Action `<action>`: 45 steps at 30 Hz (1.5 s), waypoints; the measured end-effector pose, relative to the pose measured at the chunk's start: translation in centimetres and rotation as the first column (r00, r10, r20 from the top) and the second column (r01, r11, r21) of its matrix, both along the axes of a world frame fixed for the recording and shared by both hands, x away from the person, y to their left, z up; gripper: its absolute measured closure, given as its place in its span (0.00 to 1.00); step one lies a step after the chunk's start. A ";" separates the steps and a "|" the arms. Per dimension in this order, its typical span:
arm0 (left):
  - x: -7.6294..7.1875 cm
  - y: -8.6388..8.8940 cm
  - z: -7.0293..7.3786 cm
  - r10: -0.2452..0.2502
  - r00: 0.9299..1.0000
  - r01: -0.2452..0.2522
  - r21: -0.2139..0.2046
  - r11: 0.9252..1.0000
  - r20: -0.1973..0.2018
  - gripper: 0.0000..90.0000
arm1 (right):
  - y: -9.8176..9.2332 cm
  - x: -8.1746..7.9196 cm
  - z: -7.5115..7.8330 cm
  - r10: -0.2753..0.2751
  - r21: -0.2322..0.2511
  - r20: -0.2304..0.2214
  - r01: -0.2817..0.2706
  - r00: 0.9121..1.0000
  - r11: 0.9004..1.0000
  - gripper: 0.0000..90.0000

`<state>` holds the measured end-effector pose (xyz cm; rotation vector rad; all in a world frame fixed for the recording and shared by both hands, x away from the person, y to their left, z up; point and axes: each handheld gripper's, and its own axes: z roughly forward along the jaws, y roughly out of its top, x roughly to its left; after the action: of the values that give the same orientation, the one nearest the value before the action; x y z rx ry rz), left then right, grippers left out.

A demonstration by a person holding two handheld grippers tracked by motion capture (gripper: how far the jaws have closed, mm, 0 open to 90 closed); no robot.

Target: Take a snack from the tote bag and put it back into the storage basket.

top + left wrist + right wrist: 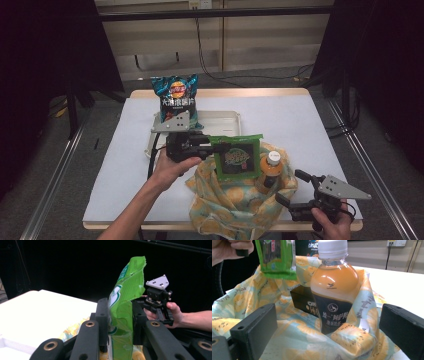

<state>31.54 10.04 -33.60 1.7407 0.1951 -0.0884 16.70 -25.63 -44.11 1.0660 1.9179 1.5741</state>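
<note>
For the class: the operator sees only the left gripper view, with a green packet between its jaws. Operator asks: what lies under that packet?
Observer: A fruit-print cloth bag on the white table; the green packet hangs over its open mouth.
Operator: Anything in the bag already?
Observer: Yes, a bottle of orange-brown drink with a white cap stands upright in it, and a dark box lies behind the bottle.
Operator: What is the right gripper doing?
Observer: The right gripper sits at the bag's near right edge, jaws open, nothing between them.
Operator: Is anything left to pack?
Observer: A blue crisp bag stands at the far end of a cream tray.
</note>
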 end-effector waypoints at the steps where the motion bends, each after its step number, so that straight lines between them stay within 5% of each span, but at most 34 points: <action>1: 0.0 0.0 0.0 0.000 1.000 0.000 0.000 1.000 0.000 0.82 | 0.0 0.0 0.0 0.000 0.000 -0.002 0.000 1.000 1.000 0.01; 14: 1.8 0.4 2.1 0.036 0.999 -0.035 -0.044 0.998 0.005 0.82 | -0.1 0.0 0.0 0.015 -0.004 0.002 -0.015 1.000 1.000 0.01; 26: 4.0 1.4 2.9 0.079 0.997 -0.079 -0.044 0.996 0.005 0.82 | -0.1 -0.1 0.1 0.016 -0.009 0.003 -0.016 1.000 1.000 0.01; 38: 7.1 3.4 2.3 0.176 0.984 -0.177 -0.031 0.984 -0.017 0.82 | -0.1 0.0 0.2 0.033 -0.002 0.010 -0.033 0.999 0.999 0.01; 45: 8.6 3.7 1.6 0.219 0.976 -0.219 0.013 0.976 -0.004 0.82 | -0.2 0.0 0.2 0.035 0.005 0.009 -0.035 0.999 0.999 0.01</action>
<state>40.12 13.71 -32.04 1.7205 0.3913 0.0698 16.66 -25.84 -43.95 1.0312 1.9376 1.6004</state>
